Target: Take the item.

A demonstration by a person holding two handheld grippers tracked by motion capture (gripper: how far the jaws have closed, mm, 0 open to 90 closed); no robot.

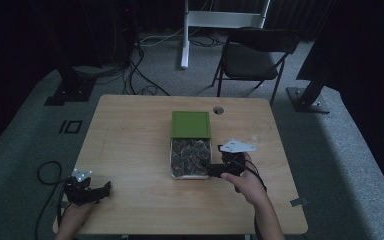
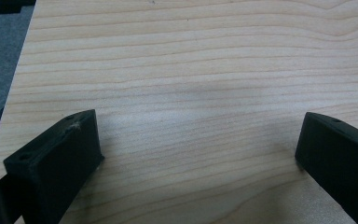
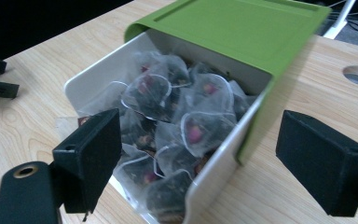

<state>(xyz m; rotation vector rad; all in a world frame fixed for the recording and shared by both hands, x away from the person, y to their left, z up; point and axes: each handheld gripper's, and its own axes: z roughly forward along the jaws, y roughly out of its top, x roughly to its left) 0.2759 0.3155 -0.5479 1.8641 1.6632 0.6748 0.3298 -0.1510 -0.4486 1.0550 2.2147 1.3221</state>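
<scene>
A white box (image 1: 172, 160) with a green sliding lid (image 1: 190, 123) pushed half back sits mid-table, full of several translucent tea bags (image 1: 190, 155). The right gripper view looks into the box (image 3: 98, 74), its lid (image 3: 233, 28) and its tea bags (image 3: 186, 121). My right gripper (image 1: 215, 170) is open at the box's near right corner, and its jaws straddle the box's right wall. My left gripper (image 1: 102, 190) rests open near the table's front left corner, over bare wood (image 2: 196, 107) with nothing between its jaws.
The wooden table (image 1: 130, 135) has a round cable hole (image 1: 218, 110) behind the box. A black folding chair (image 1: 252, 57) and a white stand leg (image 1: 184, 35) are beyond the table. Cables lie on the grey floor at left (image 1: 47, 172).
</scene>
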